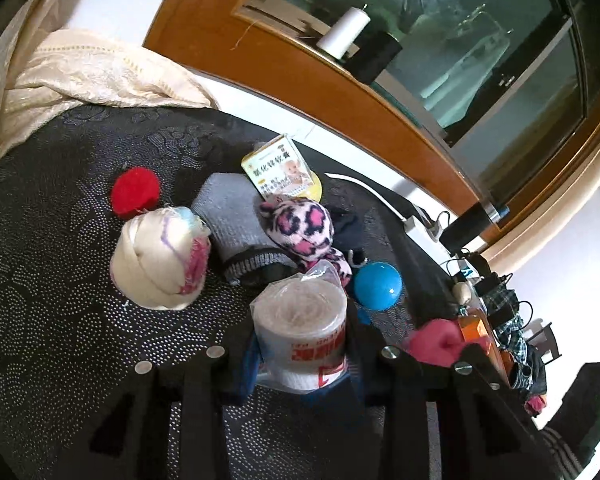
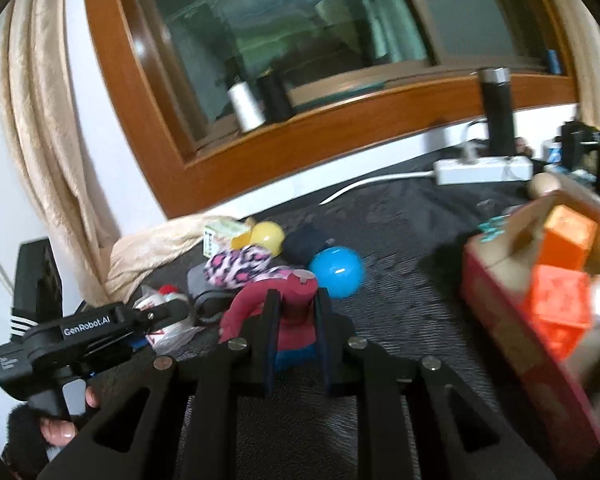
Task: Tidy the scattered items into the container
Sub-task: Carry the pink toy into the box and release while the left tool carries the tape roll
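My left gripper (image 1: 300,344) is shut on a plastic-wrapped beige roll (image 1: 300,320) with red print, held just above the dark cloth. My right gripper (image 2: 298,320) is shut on a red sock (image 2: 296,300) with a blue end. A cardboard box (image 2: 488,304) holding orange cubes (image 2: 556,296) stands to the right of it. Scattered ahead lie a blue ball (image 2: 336,272), a pink leopard sock (image 1: 300,224), a cream cloth bundle (image 1: 160,256), a red pompom (image 1: 135,192), a grey knit piece (image 1: 232,212), a yellow ball (image 2: 268,236) and a small medicine box (image 1: 280,168).
A white power strip (image 2: 484,170) with its cable and a black flask (image 2: 498,112) sit by the wall under the wood-framed window. A cream curtain (image 1: 80,76) drapes onto the table's far left. A hand (image 2: 60,432) grips the left gripper's handle.
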Demonstrator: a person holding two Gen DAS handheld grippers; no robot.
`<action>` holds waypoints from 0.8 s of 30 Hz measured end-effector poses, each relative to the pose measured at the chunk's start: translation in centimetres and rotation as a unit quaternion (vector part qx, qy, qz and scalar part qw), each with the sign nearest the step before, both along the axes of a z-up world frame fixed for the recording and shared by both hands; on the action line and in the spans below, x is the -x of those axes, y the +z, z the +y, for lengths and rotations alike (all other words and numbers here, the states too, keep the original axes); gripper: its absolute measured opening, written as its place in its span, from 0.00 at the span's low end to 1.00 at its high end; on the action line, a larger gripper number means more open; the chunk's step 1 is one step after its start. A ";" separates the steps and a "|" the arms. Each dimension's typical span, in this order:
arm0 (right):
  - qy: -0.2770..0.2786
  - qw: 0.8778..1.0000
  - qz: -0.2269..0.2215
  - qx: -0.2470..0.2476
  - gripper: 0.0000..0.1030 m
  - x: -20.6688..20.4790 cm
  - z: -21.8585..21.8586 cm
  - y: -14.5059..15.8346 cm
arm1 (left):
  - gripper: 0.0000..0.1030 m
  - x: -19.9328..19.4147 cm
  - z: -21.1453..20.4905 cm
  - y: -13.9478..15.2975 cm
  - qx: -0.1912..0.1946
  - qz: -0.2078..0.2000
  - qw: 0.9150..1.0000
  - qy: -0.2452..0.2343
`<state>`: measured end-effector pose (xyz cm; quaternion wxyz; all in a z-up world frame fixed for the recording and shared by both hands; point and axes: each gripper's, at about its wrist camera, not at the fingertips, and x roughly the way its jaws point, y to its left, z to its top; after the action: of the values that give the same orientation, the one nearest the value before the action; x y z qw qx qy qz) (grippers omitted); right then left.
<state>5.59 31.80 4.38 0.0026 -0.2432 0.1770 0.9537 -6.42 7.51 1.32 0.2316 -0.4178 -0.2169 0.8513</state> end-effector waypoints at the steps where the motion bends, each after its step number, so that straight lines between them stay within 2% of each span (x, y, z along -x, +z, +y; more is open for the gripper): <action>1: -0.013 1.000 0.004 -0.001 0.18 -0.9 0.9 0.4 | 0.37 0.0 0.0 0.0 0.000 -0.001 1.000 -0.002; 8: -0.113 0.993 0.027 0.003 0.18 -6.5 7.9 2.6 | 0.37 -1.0 0.8 0.5 -0.002 0.011 1.000 -0.014; 16: -0.185 0.983 0.008 0.006 0.18 -10.0 12.7 2.0 | 0.37 -2.9 1.3 2.6 -0.023 0.046 0.998 -0.037; 22: -0.210 0.978 0.004 0.010 0.19 -10.9 14.0 1.5 | 0.37 -3.4 1.6 2.9 -0.028 0.048 0.997 -0.046; 23: -0.212 0.977 0.004 0.011 0.20 -11.0 14.1 1.5 | 0.37 -3.4 1.6 2.9 -0.029 0.048 0.997 -0.046; 24: -0.215 0.977 0.004 0.012 0.30 -11.1 14.2 1.4 | 0.37 -3.5 1.6 3.0 -0.029 0.048 0.997 -0.047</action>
<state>16.69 46.00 5.77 0.2039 -0.1956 0.2362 0.9297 -2.96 9.15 4.29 0.2932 -0.3793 -0.2103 0.8520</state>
